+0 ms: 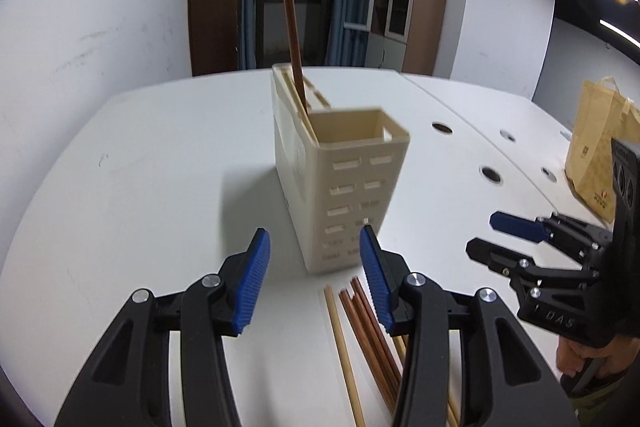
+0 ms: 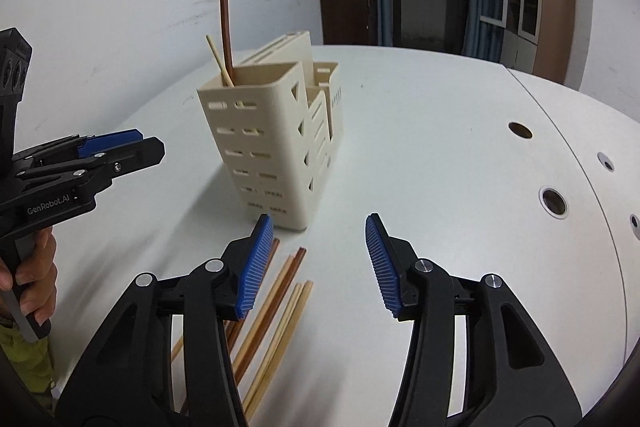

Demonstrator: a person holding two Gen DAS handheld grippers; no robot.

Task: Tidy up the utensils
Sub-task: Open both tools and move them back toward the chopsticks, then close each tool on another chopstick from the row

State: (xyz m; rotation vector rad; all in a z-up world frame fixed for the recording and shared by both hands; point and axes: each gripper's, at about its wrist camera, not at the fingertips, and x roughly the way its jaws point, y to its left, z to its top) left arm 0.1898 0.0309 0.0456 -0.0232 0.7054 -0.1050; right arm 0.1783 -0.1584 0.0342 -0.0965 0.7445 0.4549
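Observation:
A cream slotted utensil holder (image 1: pixel 348 195) (image 2: pixel 260 147) stands upright on the white table (image 1: pixel 140 167). A dark brown chopstick (image 1: pixel 294 43) (image 2: pixel 226 23) sticks up out of one compartment, and a pale chopstick (image 2: pixel 218 59) leans beside it. Several loose brown and pale chopsticks (image 1: pixel 360 327) (image 2: pixel 280 291) lie flat on the table just in front of the holder. My left gripper (image 1: pixel 314 239) (image 2: pixel 154 143) hovers open above their left side with nothing between its pads. My right gripper (image 2: pixel 320 227) (image 1: pixel 486 233) is open too, empty, with its left finger over the chopsticks.
A brown paper bag (image 1: pixel 596 159) sits at the table's right. Round cable holes (image 1: pixel 491 175) (image 2: pixel 554 201) dot the right part of the table beside a seam. A person's hand (image 2: pixel 38 279) grips the left handle. A cabinet (image 1: pixel 416 7) stands behind.

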